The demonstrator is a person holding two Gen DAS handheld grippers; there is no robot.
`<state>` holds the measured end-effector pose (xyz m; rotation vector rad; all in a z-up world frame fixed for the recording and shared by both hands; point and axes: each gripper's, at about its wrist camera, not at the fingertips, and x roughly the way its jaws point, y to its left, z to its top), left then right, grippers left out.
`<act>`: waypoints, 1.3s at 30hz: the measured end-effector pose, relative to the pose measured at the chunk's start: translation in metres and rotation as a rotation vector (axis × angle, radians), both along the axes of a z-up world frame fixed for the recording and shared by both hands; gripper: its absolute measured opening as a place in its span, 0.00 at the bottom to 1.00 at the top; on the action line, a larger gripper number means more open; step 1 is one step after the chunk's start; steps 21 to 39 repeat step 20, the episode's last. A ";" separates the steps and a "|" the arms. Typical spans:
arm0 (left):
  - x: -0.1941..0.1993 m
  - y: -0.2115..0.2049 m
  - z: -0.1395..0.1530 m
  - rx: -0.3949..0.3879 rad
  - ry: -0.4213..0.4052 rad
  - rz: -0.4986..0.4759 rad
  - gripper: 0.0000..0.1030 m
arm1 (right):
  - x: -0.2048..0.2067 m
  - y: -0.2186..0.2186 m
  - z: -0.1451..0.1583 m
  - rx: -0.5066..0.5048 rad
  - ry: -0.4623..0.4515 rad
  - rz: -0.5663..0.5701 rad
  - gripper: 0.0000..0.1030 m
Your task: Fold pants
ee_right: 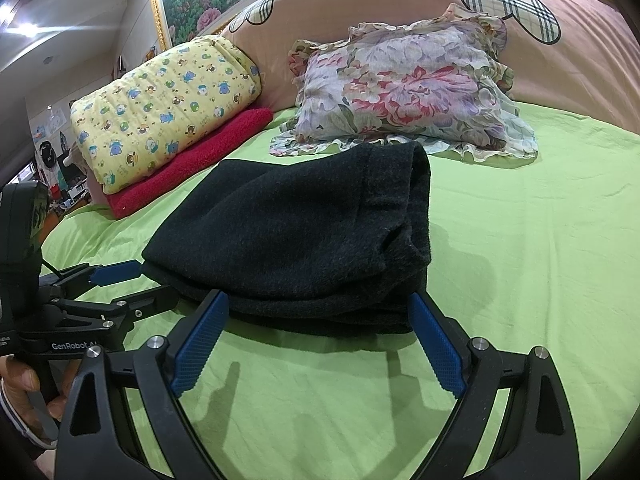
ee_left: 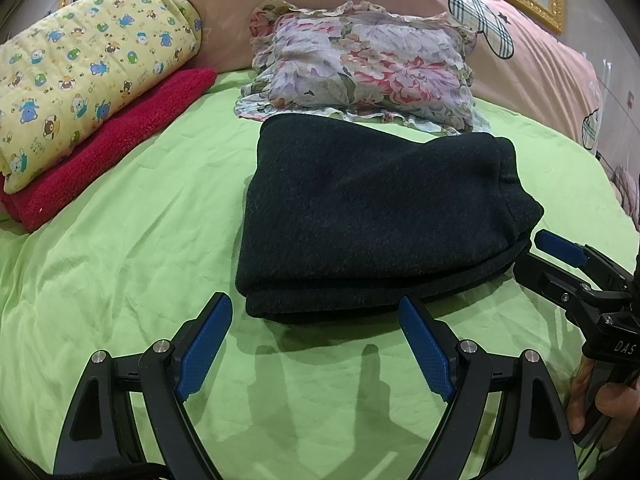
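The dark charcoal pants point(ee_left: 368, 216) lie folded in a thick stack on the green bed sheet point(ee_left: 152, 208). They also show in the right wrist view point(ee_right: 296, 232). My left gripper point(ee_left: 316, 308) is open, its blue pads just in front of the stack's near edge, holding nothing. My right gripper point(ee_right: 320, 304) is open and empty, its fingertips at the stack's near edge. In the left wrist view the right gripper point(ee_left: 536, 252) sits at the stack's right corner. In the right wrist view the left gripper point(ee_right: 136, 280) sits at the stack's left corner.
A floral pillow point(ee_left: 360, 68) lies just behind the pants. A yellow patterned quilt point(ee_left: 88, 64) rests on a red folded blanket point(ee_left: 112, 144) at the left. A pink duvet point(ee_left: 532, 48) runs along the back. Green sheet point(ee_right: 540, 216) extends to the right.
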<state>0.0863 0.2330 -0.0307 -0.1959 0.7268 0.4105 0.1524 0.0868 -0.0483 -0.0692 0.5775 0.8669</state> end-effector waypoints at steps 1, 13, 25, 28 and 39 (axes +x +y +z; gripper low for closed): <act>0.000 0.000 0.000 0.000 -0.001 0.001 0.83 | 0.000 0.000 0.000 0.002 0.001 -0.001 0.89; 0.006 0.001 0.009 0.036 -0.018 0.012 0.83 | -0.002 -0.005 0.005 0.033 -0.012 -0.024 0.89; 0.011 0.003 0.015 0.018 -0.016 0.004 0.83 | 0.001 -0.005 0.011 0.041 -0.004 -0.038 0.89; 0.011 0.003 0.015 0.018 -0.016 0.004 0.83 | 0.001 -0.005 0.011 0.041 -0.004 -0.038 0.89; 0.011 0.003 0.015 0.018 -0.016 0.004 0.83 | 0.001 -0.005 0.011 0.041 -0.004 -0.038 0.89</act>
